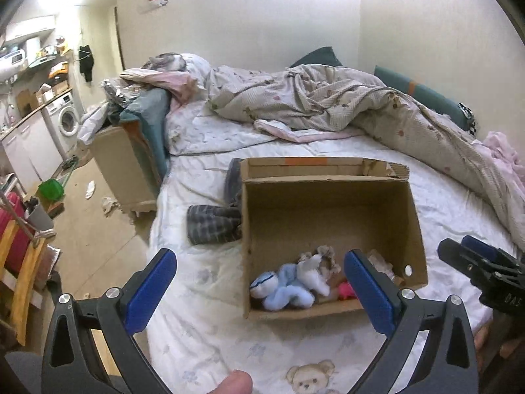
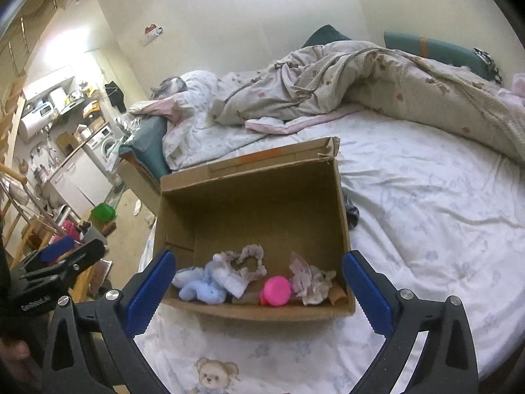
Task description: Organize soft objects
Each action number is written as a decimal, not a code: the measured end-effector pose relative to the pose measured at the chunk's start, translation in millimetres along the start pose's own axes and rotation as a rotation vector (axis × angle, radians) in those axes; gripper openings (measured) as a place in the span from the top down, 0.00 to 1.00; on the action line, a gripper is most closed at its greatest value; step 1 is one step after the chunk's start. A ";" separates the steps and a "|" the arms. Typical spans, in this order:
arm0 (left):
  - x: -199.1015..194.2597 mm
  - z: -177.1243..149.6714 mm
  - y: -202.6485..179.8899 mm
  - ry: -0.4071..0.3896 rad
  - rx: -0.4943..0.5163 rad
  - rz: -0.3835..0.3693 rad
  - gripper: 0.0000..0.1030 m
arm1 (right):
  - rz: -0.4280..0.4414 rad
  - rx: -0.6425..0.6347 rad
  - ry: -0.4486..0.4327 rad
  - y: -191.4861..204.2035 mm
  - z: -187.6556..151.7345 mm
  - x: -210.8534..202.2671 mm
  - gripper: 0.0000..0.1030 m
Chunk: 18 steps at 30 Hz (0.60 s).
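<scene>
A bed [image 1: 328, 151] dressed in a white sheet printed with pale flowers and teddy bears fills the room, a rumpled beige quilt [image 1: 328, 98] heaped along its far side. On the sheet sits an open cardboard box [image 2: 256, 203], its far flap standing up with a torn corner. A grey striped garment [image 1: 213, 226] lies on the sheet touching the box's left wall in the left wrist view. Above the box's near edge hang both tools: the left gripper [image 1: 259, 282] and the right gripper [image 2: 259, 282] each stand with blue-padded jaws spread wide and nothing between them. Gathered along the box's near wall are the soft objects: a light blue and white plush bundle [image 2: 203, 284] at the left, a beige frilled scrunchie [image 2: 249, 259] just behind it, a pale pink ruffled cloth [image 2: 310, 282] at the right, and between them a bright pink round item [image 2: 275, 290], smallest of the lot. In the background to the left, a washing machine [image 1: 67, 120] stands under a cluttered counter.
</scene>
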<state>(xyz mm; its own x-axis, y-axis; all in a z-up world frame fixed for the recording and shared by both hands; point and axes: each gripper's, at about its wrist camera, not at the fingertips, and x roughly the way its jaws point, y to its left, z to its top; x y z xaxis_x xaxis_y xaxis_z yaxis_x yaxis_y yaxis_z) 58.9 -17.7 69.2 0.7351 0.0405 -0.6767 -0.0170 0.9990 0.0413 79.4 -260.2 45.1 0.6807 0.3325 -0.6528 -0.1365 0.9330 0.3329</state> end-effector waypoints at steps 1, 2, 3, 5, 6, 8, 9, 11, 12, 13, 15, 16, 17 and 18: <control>-3.0 -3.2 1.6 0.005 0.000 0.006 0.01 | -0.005 -0.001 -0.001 1.6 -3.2 -3.1 0.00; -5.3 -5.7 2.6 0.008 -0.003 0.012 0.01 | -0.010 -0.003 -0.003 2.8 -5.7 -5.8 0.00; -7.2 -8.9 4.1 0.011 -0.008 0.015 0.01 | -0.014 -0.006 -0.006 4.5 -9.2 -8.2 0.00; -9.5 -15.0 6.6 0.016 -0.018 0.005 0.01 | -0.023 -0.016 -0.007 7.7 -16.9 -13.8 0.00; -10.3 -18.4 8.1 0.022 -0.028 -0.008 0.01 | -0.034 -0.024 -0.005 9.5 -20.3 -15.1 0.00; -9.7 -24.7 10.1 0.029 -0.040 -0.023 0.01 | -0.045 -0.035 0.001 11.6 -27.8 -17.4 0.00; -8.4 -30.1 10.3 0.033 -0.043 -0.015 0.01 | -0.044 -0.035 0.005 11.9 -30.7 -17.7 0.00; -4.1 -42.5 8.7 0.045 -0.034 -0.008 0.01 | -0.041 -0.026 0.011 12.8 -37.3 -18.9 0.00; 0.0 -47.8 7.8 0.059 -0.031 -0.003 0.01 | -0.047 -0.028 0.012 13.6 -39.4 -19.1 0.00; 2.7 -51.3 9.4 0.077 -0.047 -0.006 0.01 | -0.060 -0.034 0.011 14.3 -41.4 -18.9 0.00; 6.6 -53.8 14.9 0.096 -0.092 -0.052 0.01 | -0.078 -0.045 0.006 15.9 -42.6 -16.7 0.00; 8.1 -53.0 16.6 0.095 -0.102 -0.062 0.01 | -0.085 -0.054 0.010 17.0 -43.3 -13.6 0.00; 8.6 -52.6 17.7 0.088 -0.104 -0.057 0.01 | -0.090 -0.061 0.020 17.8 -44.1 -10.3 0.00; 9.8 -52.8 17.6 0.086 -0.102 -0.048 0.01 | -0.096 -0.067 0.028 18.4 -45.2 -7.5 0.00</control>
<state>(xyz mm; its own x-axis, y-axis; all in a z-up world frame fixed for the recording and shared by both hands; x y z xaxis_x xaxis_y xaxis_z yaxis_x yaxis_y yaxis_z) 29.9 1.2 24.5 0.6762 -0.0107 -0.7366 -0.0547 0.9964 -0.0646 39.3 -239.3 25.3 0.6725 0.2439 -0.6988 -0.1197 0.9676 0.2225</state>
